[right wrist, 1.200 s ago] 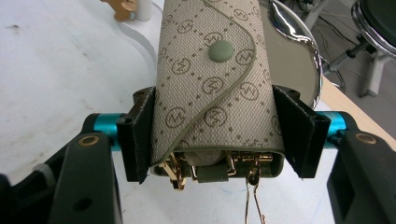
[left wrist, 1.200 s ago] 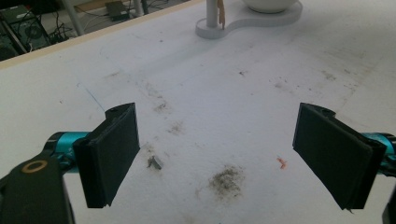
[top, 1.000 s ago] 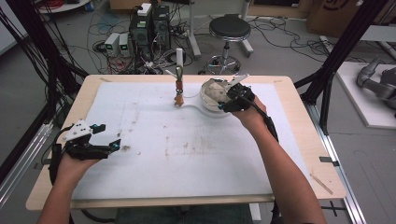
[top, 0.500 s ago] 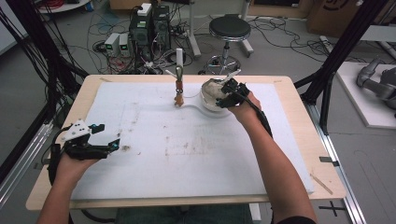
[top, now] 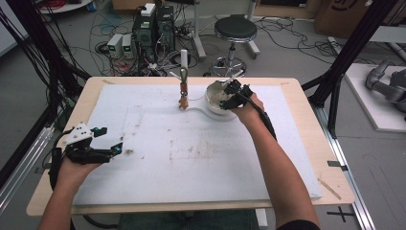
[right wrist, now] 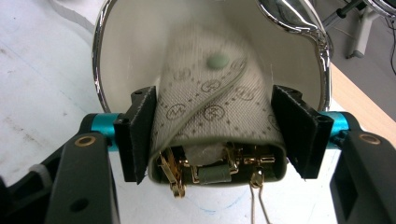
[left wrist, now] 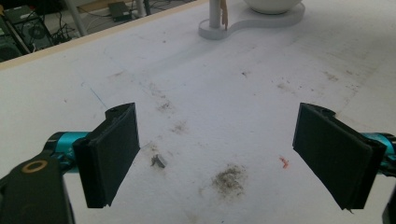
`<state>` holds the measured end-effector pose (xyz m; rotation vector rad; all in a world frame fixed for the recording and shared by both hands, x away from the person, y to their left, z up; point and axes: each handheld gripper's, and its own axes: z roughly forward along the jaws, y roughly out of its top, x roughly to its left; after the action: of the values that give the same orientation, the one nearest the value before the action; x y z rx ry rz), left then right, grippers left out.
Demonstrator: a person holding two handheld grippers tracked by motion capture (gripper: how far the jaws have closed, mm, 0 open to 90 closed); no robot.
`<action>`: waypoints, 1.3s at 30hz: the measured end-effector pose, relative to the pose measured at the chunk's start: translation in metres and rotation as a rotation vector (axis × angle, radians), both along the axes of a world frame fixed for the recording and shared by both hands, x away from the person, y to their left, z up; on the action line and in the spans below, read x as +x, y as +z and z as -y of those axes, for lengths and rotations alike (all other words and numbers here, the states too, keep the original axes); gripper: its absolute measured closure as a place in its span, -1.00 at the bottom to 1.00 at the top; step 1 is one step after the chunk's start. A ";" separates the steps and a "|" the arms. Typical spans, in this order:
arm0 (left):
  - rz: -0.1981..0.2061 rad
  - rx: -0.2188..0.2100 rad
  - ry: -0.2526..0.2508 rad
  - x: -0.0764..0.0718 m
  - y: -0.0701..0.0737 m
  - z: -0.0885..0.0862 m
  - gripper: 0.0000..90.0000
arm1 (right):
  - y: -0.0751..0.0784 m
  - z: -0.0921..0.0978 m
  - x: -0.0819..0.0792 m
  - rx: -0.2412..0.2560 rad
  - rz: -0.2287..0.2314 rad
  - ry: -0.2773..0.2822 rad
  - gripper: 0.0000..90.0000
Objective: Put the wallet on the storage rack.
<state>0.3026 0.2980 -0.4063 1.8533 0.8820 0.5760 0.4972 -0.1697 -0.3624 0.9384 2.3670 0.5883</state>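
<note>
R hand-held gripper, upper centre-right of the high view, is at a white bowl w/ a chrome rim. In the right gripper view its jaws sit either side of a patterned fabric pouch that lies in the bowl, pads against the pouch's sides, about half open; can't tell how firm the grip is. Gold clips and a thin chain hang at the pouch's lower edge. The bowl sits on a white base near the far edge of the counter, just right of a small upright stand.

L hand-held gripper, lower left of the high view, is wide open, holding nothing, low over the stained white mat, well apart from the bowl.
</note>
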 end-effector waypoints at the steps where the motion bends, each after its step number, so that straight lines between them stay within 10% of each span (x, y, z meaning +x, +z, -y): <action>1: 0.001 -0.001 0.002 0.000 0.000 0.000 -0.68 | 0.000 0.001 0.000 0.003 0.000 0.003 -0.24; 18: 0.002 -0.006 -0.004 -0.001 0.001 0.000 -0.68 | 0.028 0.024 -0.024 0.112 0.048 -0.001 -0.55; 39: 0.019 -0.042 -0.062 0.016 0.003 0.018 -0.68 | 0.046 0.085 -0.101 0.336 0.177 0.060 -0.55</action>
<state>0.3188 0.2796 -0.4029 1.8277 0.8154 0.5312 0.3964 -0.2550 -0.3166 0.9129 2.1825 1.0726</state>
